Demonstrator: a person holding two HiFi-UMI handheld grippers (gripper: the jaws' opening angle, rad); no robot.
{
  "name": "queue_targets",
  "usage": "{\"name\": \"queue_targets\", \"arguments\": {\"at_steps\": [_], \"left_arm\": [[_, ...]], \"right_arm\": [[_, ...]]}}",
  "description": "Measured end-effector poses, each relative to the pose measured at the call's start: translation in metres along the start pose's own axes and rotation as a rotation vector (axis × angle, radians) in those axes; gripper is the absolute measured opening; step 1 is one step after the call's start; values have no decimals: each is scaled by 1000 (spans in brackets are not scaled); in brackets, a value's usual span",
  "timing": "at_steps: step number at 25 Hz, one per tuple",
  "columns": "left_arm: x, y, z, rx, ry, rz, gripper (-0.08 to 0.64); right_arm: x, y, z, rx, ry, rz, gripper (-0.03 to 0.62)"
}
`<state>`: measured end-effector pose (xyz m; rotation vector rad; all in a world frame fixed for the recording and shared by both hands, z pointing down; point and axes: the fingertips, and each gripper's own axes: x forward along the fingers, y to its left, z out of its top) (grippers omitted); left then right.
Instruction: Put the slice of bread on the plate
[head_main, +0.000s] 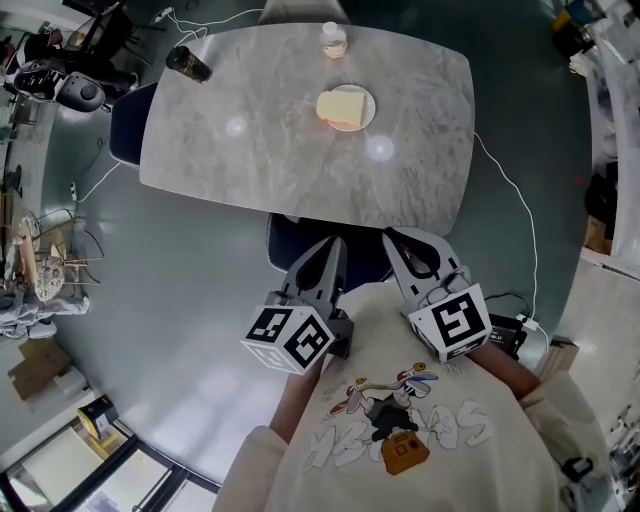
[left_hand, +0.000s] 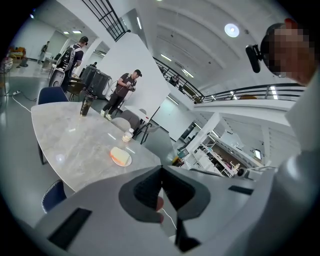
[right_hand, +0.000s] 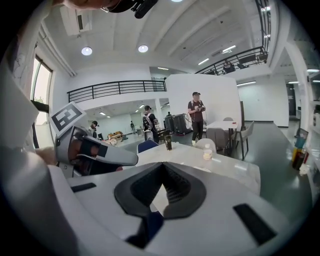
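Observation:
A slice of bread (head_main: 340, 107) lies on a small white plate (head_main: 367, 117) toward the far side of the grey marble table (head_main: 260, 160); the same slice of bread (left_hand: 119, 156) shows small in the left gripper view. Both grippers are held close to my chest, well short of the table. My left gripper (head_main: 333, 247) is shut with nothing in it, its tips meeting (left_hand: 161, 169). My right gripper (head_main: 390, 237) is also shut and empty (right_hand: 162, 165). In the right gripper view the left gripper's body (right_hand: 95, 152) appears at the left.
A small jar (head_main: 334, 39) stands at the table's far edge and a dark cup (head_main: 188, 63) at its far left corner. Blue chairs (head_main: 128, 120) sit at the left and under the near edge. A white cable (head_main: 515, 200) trails on the floor. People stand far off.

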<state>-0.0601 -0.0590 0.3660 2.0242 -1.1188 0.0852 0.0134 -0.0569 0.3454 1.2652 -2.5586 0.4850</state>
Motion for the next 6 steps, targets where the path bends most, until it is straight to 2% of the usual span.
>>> {"name": "queue_targets", "arguments": {"at_steps": [6], "left_arm": [[5, 10, 6, 34, -40, 62, 9]], "right_arm": [[-2, -4, -2, -61, 21, 31, 3]]}}
